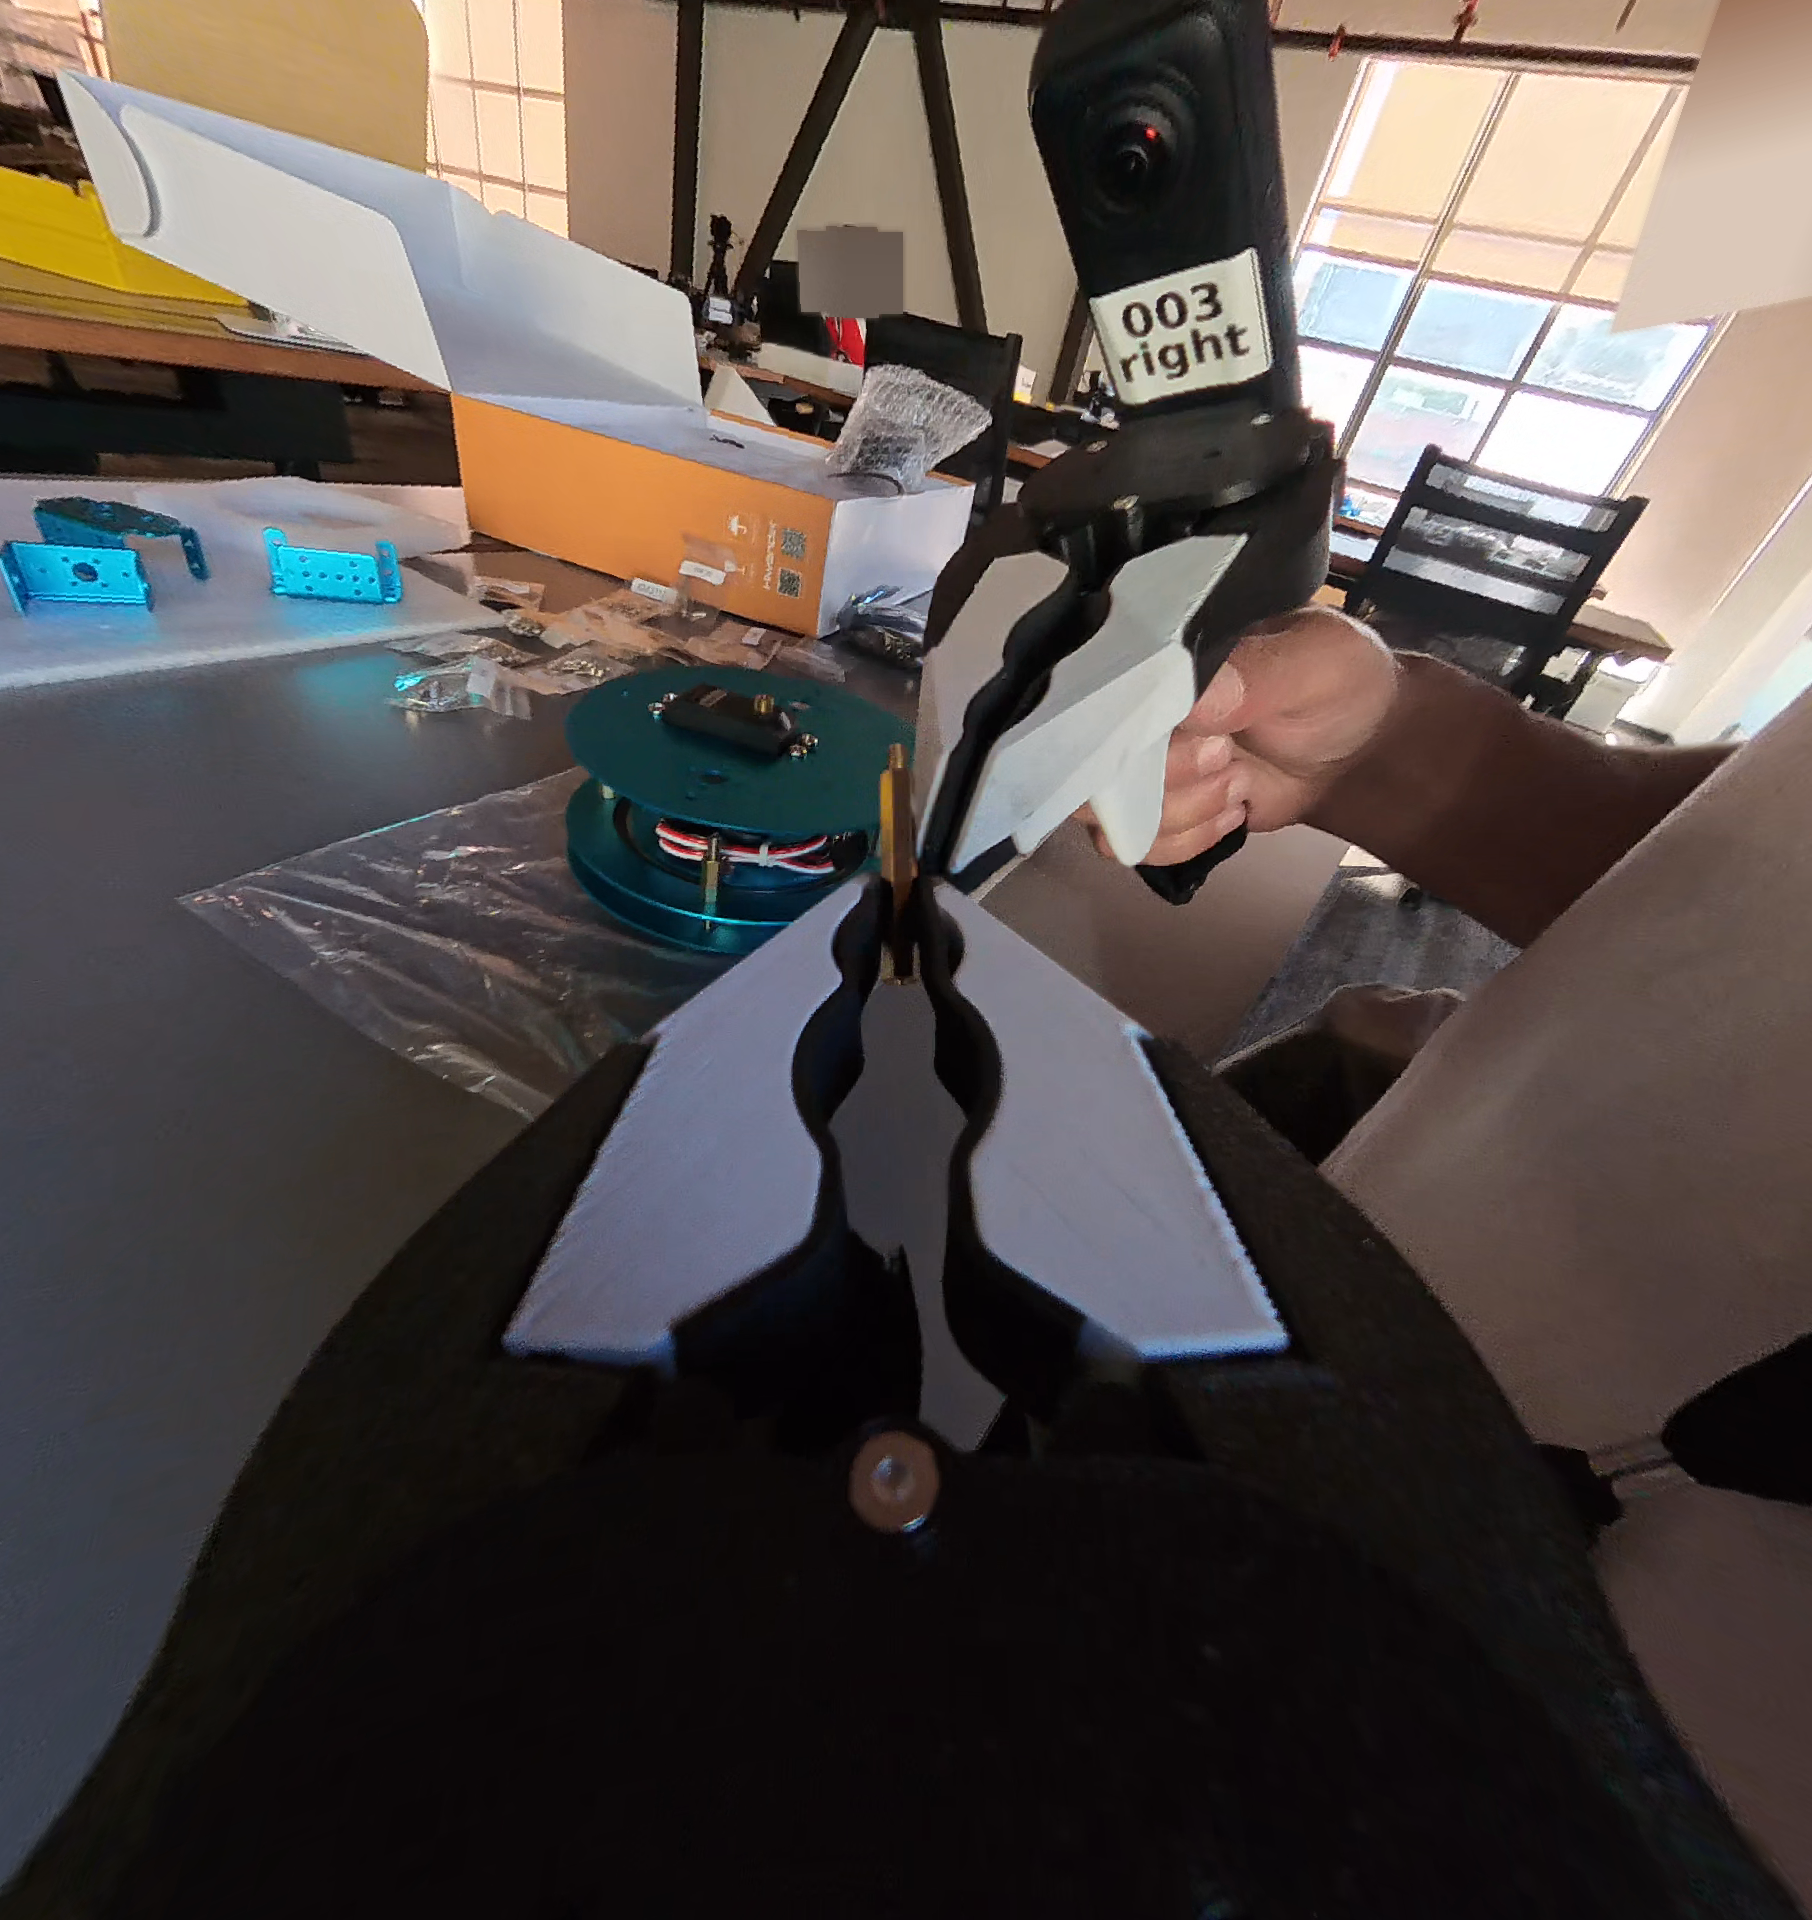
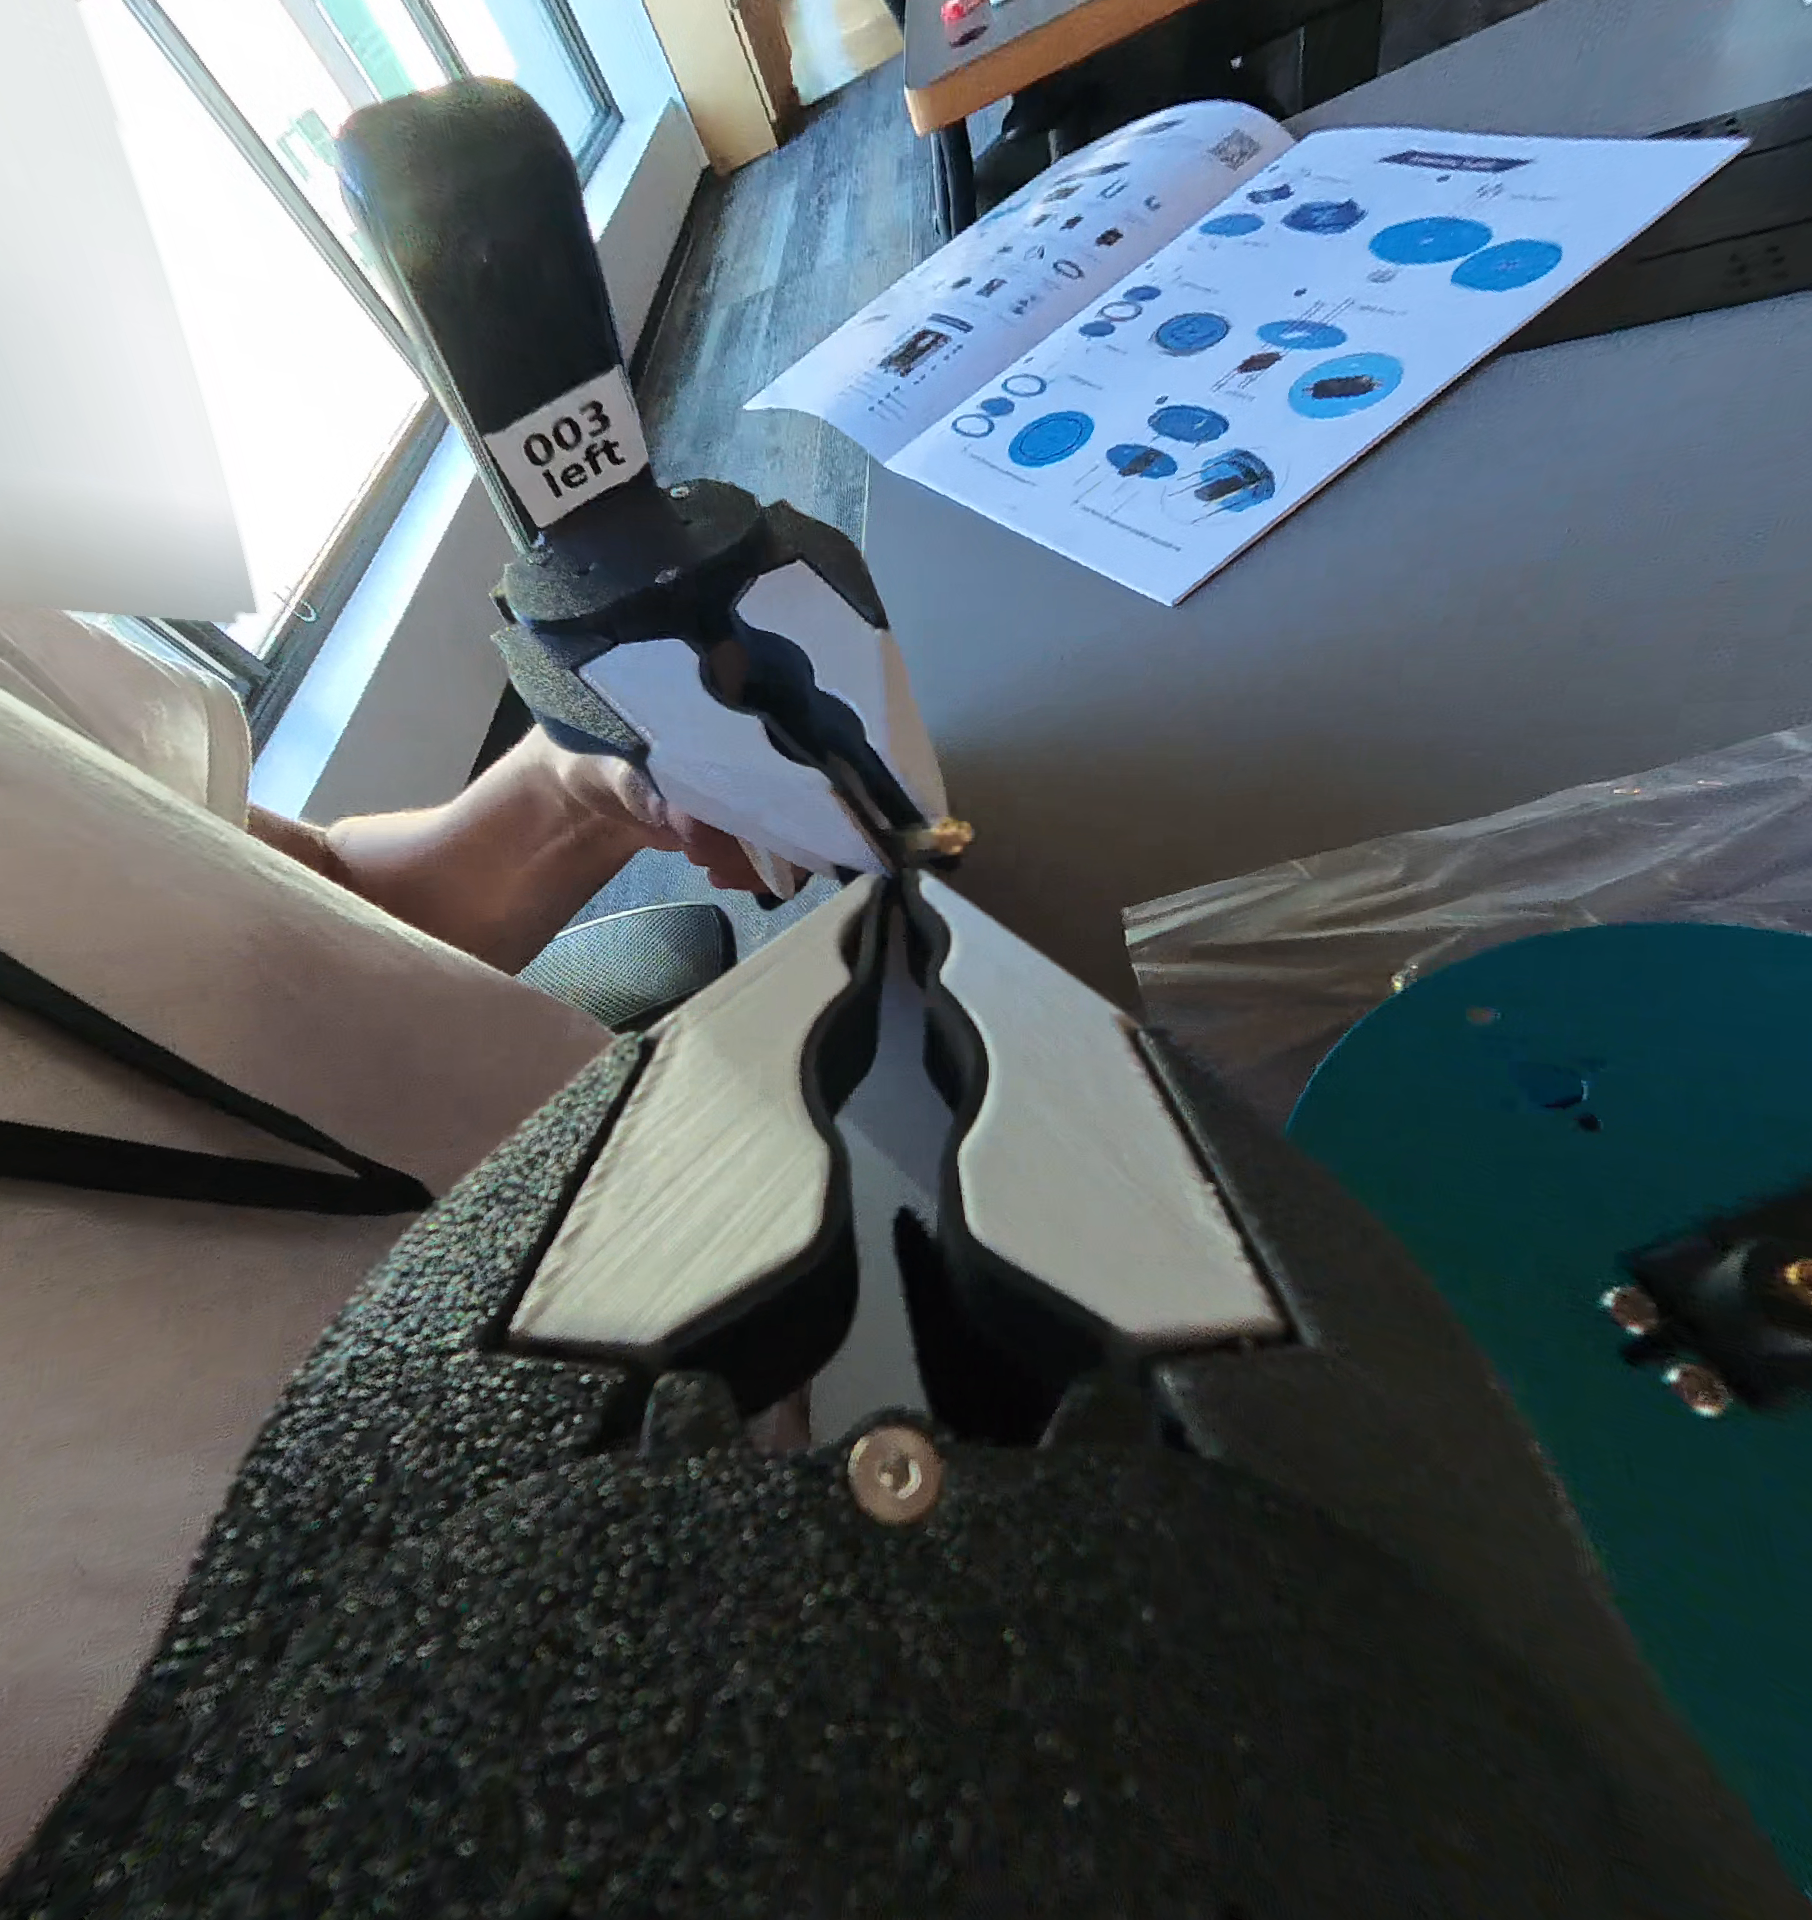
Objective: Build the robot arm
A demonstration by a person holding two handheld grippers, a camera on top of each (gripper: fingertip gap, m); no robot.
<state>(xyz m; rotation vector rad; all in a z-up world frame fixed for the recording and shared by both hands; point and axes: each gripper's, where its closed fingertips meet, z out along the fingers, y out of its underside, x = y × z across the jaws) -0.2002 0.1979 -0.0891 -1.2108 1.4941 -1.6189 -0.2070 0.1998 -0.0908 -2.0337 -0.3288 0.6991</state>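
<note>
Between the left tips: left gripper (image 1: 897, 914) is clenched on a brass standoff (image 1: 897, 831), a slim hexagonal post standing upright, most of it above the fingertips.
Right tool: right gripper (image 1: 959, 847) comes in from above and to the right of the left one, its tips closed down to a narrow slit just beside the standoff's upper half; whether they touch or pinch it cannot be told.
From the right wrist: the left gripper (image 2: 907, 842) shows the standoff's (image 2: 943, 834) gold end poking out past its tips, right ahead of the right gripper (image 2: 897, 883).
Hands: a hand (image 1: 1286, 727) wraps the right tool's handle.
Ahead of the left tips: a teal round base (image 1: 736, 790) of two stacked discs on clear plastic, a black servo on top, wires and shorter brass posts between the discs.
Farther off: blue brackets (image 1: 336, 577), small bags of screws, an open orange and white box (image 1: 673, 509).
Beyond the right tips: an open instruction booklet (image 2: 1245, 343) on the grey table (image 2: 1401, 623).
</note>
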